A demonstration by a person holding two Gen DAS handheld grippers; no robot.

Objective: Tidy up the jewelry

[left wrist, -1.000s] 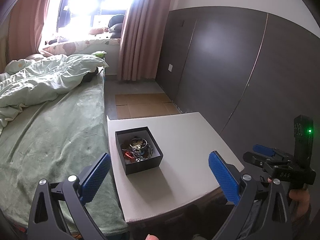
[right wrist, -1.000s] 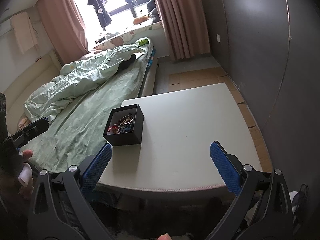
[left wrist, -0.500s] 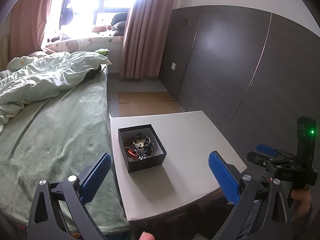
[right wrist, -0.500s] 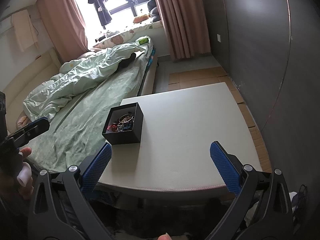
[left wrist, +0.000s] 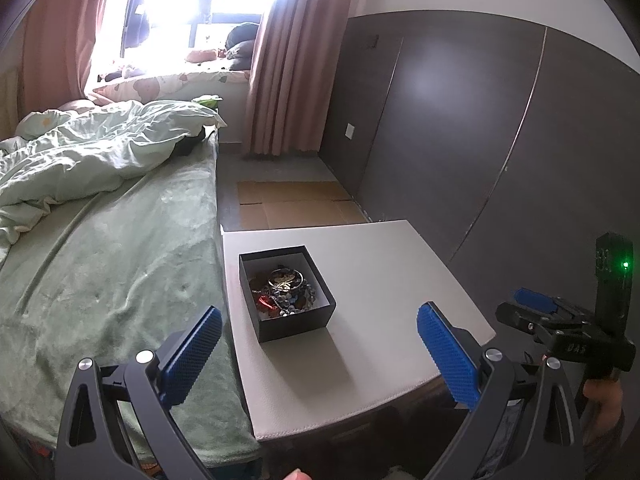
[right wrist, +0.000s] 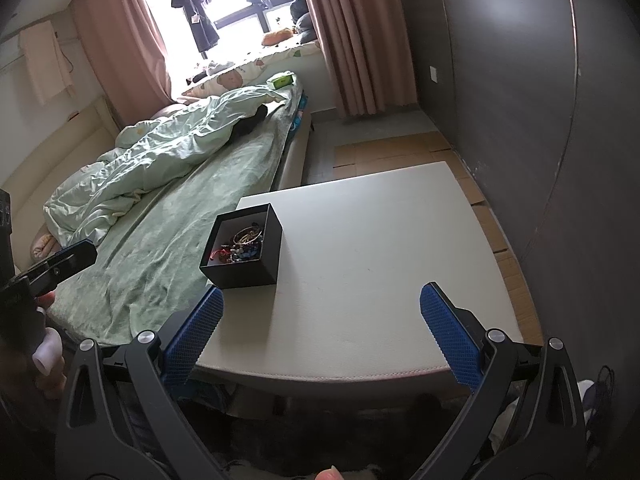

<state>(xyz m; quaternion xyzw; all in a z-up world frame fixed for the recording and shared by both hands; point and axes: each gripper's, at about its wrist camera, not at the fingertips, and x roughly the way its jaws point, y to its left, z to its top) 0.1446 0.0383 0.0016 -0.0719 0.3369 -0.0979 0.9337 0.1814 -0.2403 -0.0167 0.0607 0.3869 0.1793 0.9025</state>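
Jewelry (left wrist: 285,289) lies in a tangled heap inside the open black box (left wrist: 286,320), which sits on the left part of the white table (left wrist: 384,288), close to the edge that runs along the bed (left wrist: 112,264). Both your left gripper (left wrist: 318,354) and right gripper (right wrist: 322,336) hang short of the near table edge with jaws spread wide and empty. The bangles, beads and red cord look interlocked, so lifting one piece may drag others out or tip the light box toward the bed; nothing else stands on the table to block you.
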